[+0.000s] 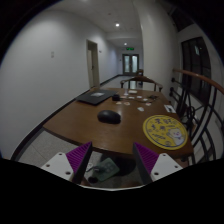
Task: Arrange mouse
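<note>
At twelve o'clock beyond the tool (pixel 112 160), released and empty, the mouse (pixel 109 116) waits on the tabletop (pixel 80 125), likely for pickup.

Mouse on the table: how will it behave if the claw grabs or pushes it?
The mouse looks low and domed, so probably rigid and unlikely to tip. On the smooth wooden table it would likely slide. Its rounded sides may slip from the open claw.

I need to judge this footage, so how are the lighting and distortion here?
Gripper view: strong fisheye bends the table edge and the walls; ceiling lights glare down the corridor; the mouse reads dark yet clear; the open gripper is dim.
</note>
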Demonstrator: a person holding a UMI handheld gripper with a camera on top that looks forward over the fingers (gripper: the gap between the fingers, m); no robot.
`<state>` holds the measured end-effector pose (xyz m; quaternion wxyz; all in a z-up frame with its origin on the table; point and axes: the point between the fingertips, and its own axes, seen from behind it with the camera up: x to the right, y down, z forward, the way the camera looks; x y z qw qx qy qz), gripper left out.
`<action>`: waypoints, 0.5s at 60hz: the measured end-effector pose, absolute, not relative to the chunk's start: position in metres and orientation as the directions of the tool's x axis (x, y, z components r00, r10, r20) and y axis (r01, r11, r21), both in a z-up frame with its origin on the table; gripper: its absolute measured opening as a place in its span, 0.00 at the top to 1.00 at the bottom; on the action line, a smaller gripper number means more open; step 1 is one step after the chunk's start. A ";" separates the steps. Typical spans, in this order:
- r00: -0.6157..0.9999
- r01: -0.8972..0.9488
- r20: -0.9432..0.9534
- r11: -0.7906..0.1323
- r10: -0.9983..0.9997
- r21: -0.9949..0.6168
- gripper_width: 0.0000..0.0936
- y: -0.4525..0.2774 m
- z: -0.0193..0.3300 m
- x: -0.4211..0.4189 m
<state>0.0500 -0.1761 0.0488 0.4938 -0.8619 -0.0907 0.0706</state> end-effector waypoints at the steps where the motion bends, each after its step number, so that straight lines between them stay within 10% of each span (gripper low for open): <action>1: 0.972 0.088 -0.035 -0.498 0.233 -0.863 0.12 -0.176 0.048 0.048; 30: 0.966 0.152 -0.001 -0.575 0.257 -0.804 0.11 -0.112 0.018 0.051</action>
